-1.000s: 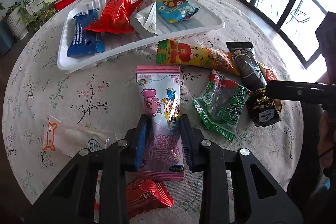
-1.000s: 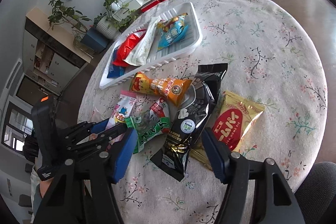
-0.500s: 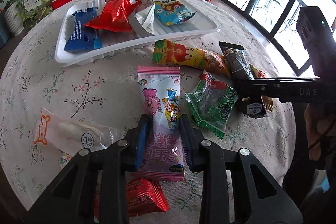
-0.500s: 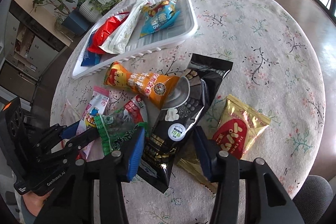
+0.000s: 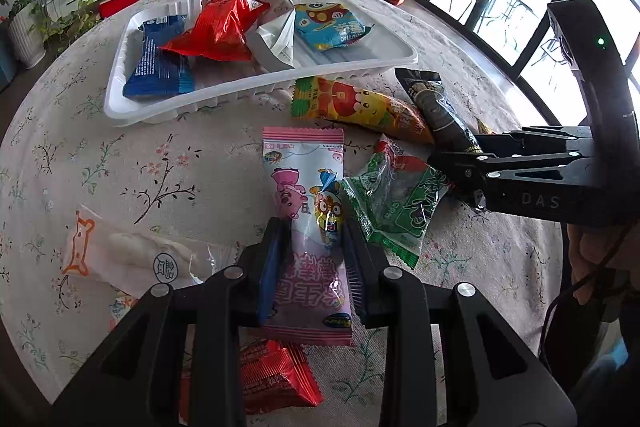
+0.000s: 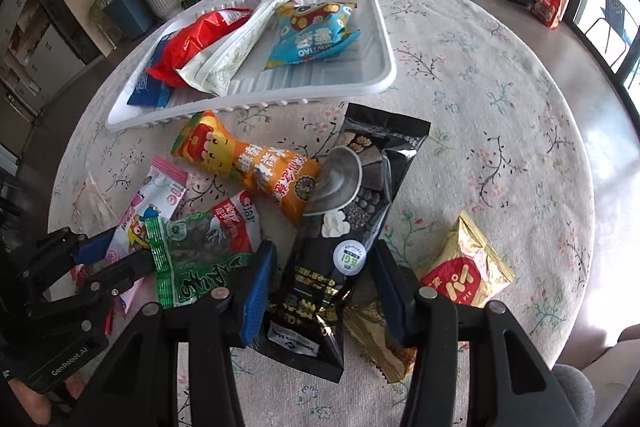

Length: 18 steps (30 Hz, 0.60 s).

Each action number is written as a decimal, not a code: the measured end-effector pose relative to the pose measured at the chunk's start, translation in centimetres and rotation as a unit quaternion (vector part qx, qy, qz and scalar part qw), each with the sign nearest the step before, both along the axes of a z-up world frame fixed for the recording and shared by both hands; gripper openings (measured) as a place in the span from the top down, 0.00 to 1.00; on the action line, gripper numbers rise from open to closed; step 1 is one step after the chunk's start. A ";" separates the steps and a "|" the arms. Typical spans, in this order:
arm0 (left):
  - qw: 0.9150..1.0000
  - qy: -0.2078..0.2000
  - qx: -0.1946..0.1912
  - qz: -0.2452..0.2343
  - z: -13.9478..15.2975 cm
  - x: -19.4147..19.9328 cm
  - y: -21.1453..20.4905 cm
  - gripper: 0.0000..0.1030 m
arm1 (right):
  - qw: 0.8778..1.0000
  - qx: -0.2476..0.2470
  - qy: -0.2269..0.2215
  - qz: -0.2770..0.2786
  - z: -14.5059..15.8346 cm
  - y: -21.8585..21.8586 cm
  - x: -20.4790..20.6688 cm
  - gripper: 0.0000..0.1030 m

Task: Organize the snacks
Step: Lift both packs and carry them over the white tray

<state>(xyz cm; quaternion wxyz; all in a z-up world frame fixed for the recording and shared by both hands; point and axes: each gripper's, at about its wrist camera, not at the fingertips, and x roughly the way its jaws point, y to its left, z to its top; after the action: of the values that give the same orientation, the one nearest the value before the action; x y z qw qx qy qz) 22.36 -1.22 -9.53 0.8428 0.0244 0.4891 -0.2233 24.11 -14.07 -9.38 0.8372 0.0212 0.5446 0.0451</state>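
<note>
My left gripper (image 5: 310, 247) is shut on a pink cartoon snack packet (image 5: 306, 195), holding it just above the table; it also shows in the right wrist view (image 6: 154, 205). My right gripper (image 6: 320, 275) straddles the lower end of a long black snack bag (image 6: 352, 223), fingers close to its sides but still open. A white tray (image 5: 384, 63) at the back holds blue, red, white and light-blue packets. It also shows in the right wrist view (image 6: 378, 83).
On the floral tablecloth lie an orange packet (image 6: 248, 163), a green packet (image 6: 200, 259), a gold-red packet (image 6: 464, 267), a clear bread wrapper (image 5: 132, 255) and a red packet (image 5: 272, 375). Windows stand to the right.
My right gripper has come down over the black bag and narrowed around it. My left gripper still holds the pink packet, shifted slightly closer to the tray.
</note>
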 end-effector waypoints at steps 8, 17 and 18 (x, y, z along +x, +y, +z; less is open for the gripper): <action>1.000 -0.002 -0.018 0.002 0.1 0.0 0.5 0.81 | 0.999 0.033 -0.007 -0.013 0.3 -1.7 -0.8 0.74; 1.000 -0.004 -0.017 0.006 0.2 -0.1 0.6 0.84 | 0.996 0.077 -0.039 -0.010 2.2 -2.1 -2.6 0.76; 1.000 -0.004 -0.016 0.006 0.2 -0.2 0.6 0.84 | 0.995 0.085 -0.044 -0.010 2.6 -2.1 -2.9 0.76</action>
<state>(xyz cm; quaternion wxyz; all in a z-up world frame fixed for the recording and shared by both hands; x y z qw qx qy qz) 22.20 -0.67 -9.28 0.8463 0.0086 0.4821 -0.2265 21.24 -16.21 -6.79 0.8559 0.0952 0.5013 0.0838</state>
